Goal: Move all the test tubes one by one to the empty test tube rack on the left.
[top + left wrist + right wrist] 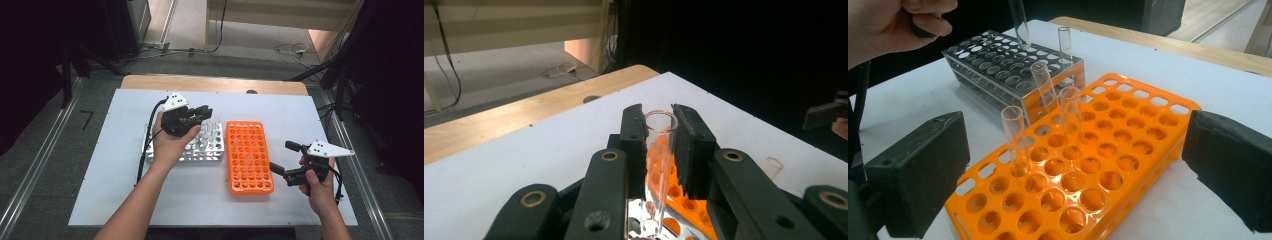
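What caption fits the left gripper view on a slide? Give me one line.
Left gripper with its fingers shut on a clear test tube, above the orange rack.

Bright table, dark surroundings, soft focus

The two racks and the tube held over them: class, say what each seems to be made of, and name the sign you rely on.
Orange rack: likely moulded plastic; uniform colour, soft sheen, rounded hole edges.
Silver rack: probably metal; thin perforated plates with a mirror-like shine.
Test tube in the left gripper: clear glass or hard plastic, which one is unclear; the orange shows straight through it.
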Demonstrator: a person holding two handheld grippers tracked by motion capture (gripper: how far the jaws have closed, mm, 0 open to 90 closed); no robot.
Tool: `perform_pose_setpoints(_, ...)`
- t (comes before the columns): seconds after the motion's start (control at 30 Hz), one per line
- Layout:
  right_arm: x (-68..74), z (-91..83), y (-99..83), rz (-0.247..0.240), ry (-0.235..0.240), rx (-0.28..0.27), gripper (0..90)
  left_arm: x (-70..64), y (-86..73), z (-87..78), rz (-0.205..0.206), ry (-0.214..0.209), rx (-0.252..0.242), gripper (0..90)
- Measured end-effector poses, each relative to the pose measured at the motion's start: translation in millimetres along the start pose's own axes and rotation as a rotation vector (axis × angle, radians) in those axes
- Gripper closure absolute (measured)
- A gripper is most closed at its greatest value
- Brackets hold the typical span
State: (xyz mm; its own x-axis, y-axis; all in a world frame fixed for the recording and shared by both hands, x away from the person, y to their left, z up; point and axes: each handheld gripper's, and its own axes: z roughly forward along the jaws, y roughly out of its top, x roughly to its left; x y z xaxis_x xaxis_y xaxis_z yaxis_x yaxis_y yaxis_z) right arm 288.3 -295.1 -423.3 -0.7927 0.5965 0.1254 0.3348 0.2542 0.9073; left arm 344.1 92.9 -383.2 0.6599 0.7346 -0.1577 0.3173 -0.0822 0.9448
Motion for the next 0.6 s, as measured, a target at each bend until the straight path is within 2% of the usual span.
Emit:
perform_pose_setpoints(0.37,-1.8,-0.6,-0.4,0.005,-0.003,-0.004,0.0,12.3,-3.2,16.4,-0.005,0.048,0.004,75.6)
perform_pose_setpoints(0.6,-1.8,-0.3,-0.3,0.007,-0.003,-0.002,0.0,16.8,-6.9,24.8,-0.014,0.061,0.005,75.5)
